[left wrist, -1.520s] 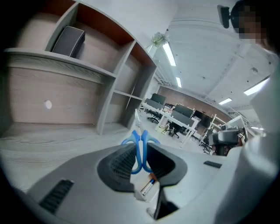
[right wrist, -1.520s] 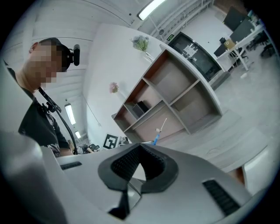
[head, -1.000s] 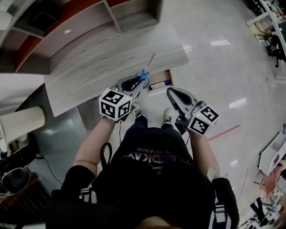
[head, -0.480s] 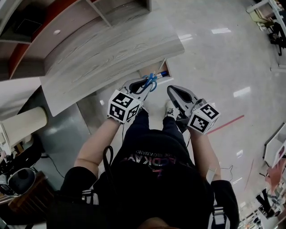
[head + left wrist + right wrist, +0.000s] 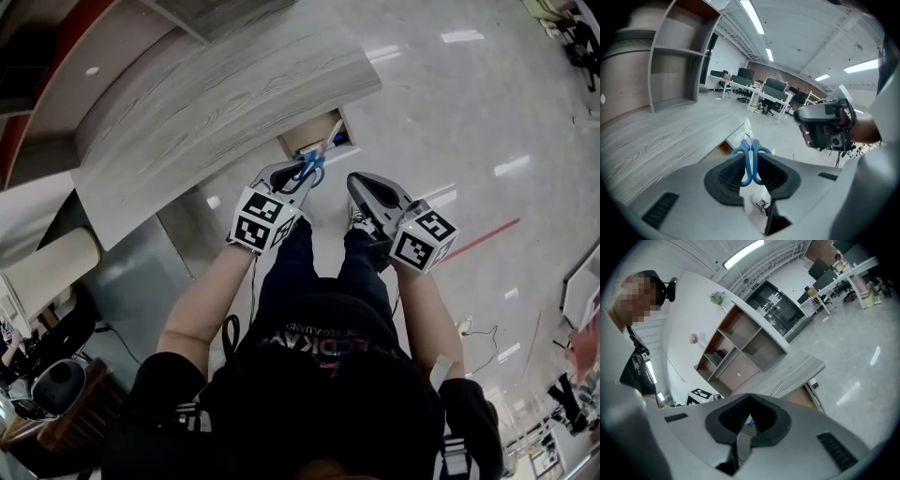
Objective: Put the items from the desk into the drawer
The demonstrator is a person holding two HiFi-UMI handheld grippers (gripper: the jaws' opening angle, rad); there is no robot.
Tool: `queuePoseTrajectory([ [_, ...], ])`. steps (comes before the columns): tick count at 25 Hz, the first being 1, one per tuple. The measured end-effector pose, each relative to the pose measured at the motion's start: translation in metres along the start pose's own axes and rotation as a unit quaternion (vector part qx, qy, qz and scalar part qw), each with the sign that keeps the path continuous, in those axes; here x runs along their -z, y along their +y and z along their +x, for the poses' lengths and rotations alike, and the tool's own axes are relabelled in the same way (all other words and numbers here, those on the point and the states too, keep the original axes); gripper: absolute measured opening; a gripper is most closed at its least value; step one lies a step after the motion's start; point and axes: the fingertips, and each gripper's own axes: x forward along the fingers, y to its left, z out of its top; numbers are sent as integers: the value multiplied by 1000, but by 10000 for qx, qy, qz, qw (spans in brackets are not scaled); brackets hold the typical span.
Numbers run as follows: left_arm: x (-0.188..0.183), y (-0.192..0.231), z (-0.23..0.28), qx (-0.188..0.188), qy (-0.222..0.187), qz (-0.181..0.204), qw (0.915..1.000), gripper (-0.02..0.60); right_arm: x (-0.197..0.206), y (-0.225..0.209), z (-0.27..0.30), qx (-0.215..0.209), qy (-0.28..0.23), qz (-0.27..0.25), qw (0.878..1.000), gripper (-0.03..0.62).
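Two blue handles of the scissors point(image 5: 751, 158) are pinched in the left gripper point(image 5: 294, 175), over the open drawer point(image 5: 302, 143) below the counter's point(image 5: 216, 103) front edge near its right corner. The right gripper point(image 5: 362, 187) is pressed together, empty.

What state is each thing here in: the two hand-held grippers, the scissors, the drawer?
Left hand-held gripper: shut on the scissors, by their blue handles.
Right hand-held gripper: shut, empty.
Scissors: closed, blades pointing toward the drawer.
Drawer: open under the desk.
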Motion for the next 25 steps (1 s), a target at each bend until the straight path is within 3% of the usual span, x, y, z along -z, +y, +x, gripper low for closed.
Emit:
queuePoseTrajectory([
  [9,33,20,45,-254,400,202,9987,94,18,-38,2,206,171,304,9992,12],
  [25,71,58,105,-653,1018,150,9925,94,56,-76,-3,302,424,809,9954,12],
])
